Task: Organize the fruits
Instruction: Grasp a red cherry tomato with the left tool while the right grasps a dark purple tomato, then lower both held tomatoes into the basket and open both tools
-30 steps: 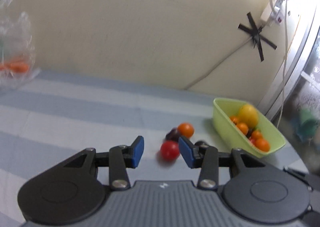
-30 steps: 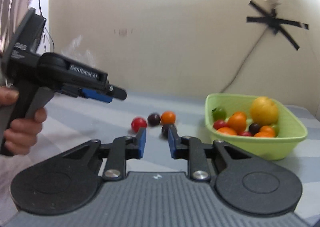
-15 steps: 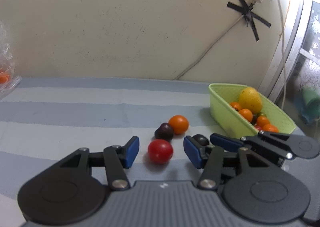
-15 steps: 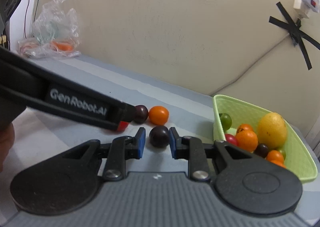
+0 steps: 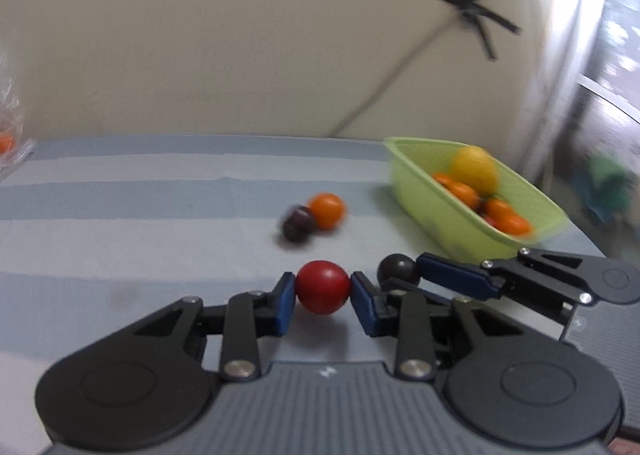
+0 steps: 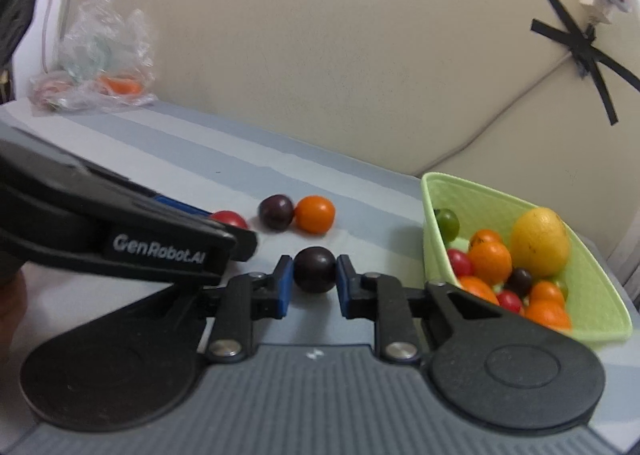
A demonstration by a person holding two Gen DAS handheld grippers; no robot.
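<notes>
both grippers tilted down over the striped table (image 5: pixel 120 191)
left gripper (image 5: pixel 323 291) closing on red fruit (image 5: pixel 323 287); right gripper (image 6: pixel 311 275) clamps dark plum (image 6: pixel 315 269).

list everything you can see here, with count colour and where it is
basket: 1, light green, right on the table, full of fruit
lemon: 1, yellow, in basket
red fruit: 1, between left gripper pads
dark fruit: 1, between right gripper pads
loose pair: 1 dark, 1 orange, touching, mid-table
bag: 1, clear, far left by wall
tape: black cross, on wall
table: blue-grey stripes
left gripper: closing on red fruit
right gripper: shut on dark fruit
</notes>
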